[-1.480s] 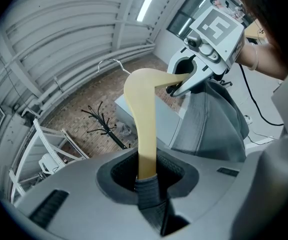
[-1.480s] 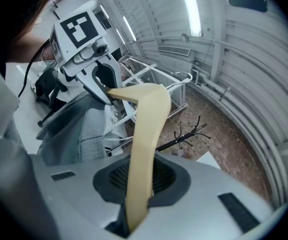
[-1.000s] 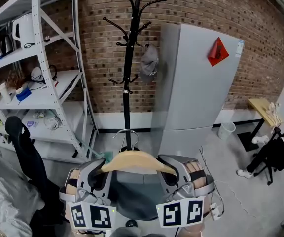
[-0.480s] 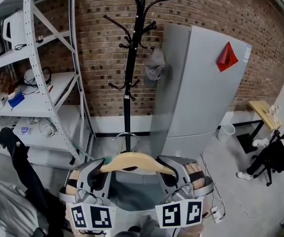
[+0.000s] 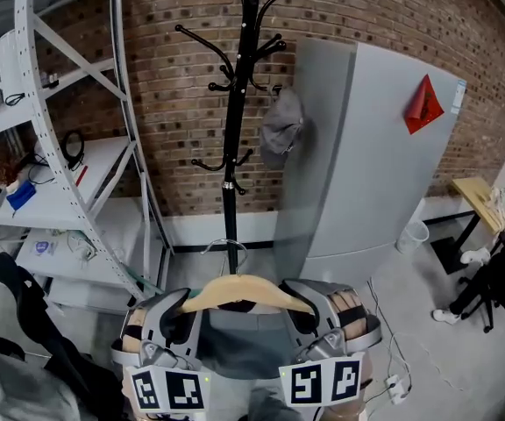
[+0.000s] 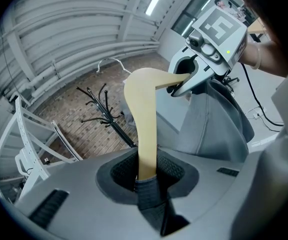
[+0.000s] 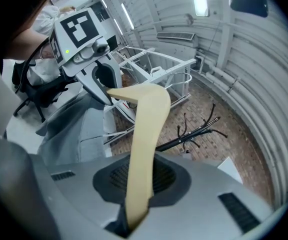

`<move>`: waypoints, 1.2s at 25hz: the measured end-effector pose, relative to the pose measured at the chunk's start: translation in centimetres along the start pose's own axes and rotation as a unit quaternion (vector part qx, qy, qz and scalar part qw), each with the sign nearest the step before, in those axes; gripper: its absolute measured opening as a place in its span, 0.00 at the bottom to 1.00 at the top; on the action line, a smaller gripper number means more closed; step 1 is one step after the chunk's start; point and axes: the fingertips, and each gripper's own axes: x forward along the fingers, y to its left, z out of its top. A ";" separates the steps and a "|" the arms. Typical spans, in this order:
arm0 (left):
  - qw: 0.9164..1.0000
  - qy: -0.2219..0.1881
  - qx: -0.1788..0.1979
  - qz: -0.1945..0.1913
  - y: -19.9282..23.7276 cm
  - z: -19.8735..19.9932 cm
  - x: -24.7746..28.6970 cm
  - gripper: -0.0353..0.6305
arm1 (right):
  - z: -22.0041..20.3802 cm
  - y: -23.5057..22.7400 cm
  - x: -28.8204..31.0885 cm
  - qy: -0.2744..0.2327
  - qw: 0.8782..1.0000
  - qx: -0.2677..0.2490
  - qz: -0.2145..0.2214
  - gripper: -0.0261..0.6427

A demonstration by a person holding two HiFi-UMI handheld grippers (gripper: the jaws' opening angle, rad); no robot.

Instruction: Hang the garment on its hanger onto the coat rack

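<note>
A pale wooden hanger [image 5: 245, 293] with a metal hook [image 5: 226, 247] carries a grey garment [image 5: 235, 345] that hangs below it. My left gripper [image 5: 182, 305] is shut on the hanger's left arm [image 6: 145, 134], with grey cloth pinched at the jaws. My right gripper [image 5: 309, 305] is shut on the hanger's right arm [image 7: 140, 164]. The black coat rack [image 5: 239, 103] stands straight ahead against the brick wall, its hooks well above the hanger. It also shows small in the left gripper view [image 6: 104, 116] and the right gripper view [image 7: 196, 131].
A grey cap [image 5: 280, 128] hangs on one of the rack's hooks. A grey fridge [image 5: 366, 165] stands right of the rack, a white metal shelf unit [image 5: 68, 147] left of it. A dark garment [image 5: 38, 323] hangs at lower left. A chair [image 5: 498, 283] stands far right.
The view has swung left and come closer to the coat rack. Both grippers still hold the hanger the same way in front of me.
</note>
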 end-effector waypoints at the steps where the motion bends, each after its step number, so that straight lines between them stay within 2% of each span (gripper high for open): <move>1: 1.000 0.001 0.001 -0.001 0.3 -0.1 0.8 0.18 | -0.2 -0.3 0.8 0.000 1.000 0.001 0.001 0.11; 9: 1.000 0.010 0.007 0.000 3.3 -0.2 7.1 0.18 | -2.0 -3.4 7.1 -0.013 1.000 0.010 0.013 0.11; 23: 0.997 -0.010 0.032 0.069 8.8 1.4 16.5 0.18 | -4.8 -9.9 16.0 -0.064 0.998 0.002 -0.017 0.11; 30: 0.997 -0.001 0.028 0.068 10.0 0.8 20.7 0.18 | -6.4 -11.2 19.9 -0.064 0.998 0.002 -0.022 0.11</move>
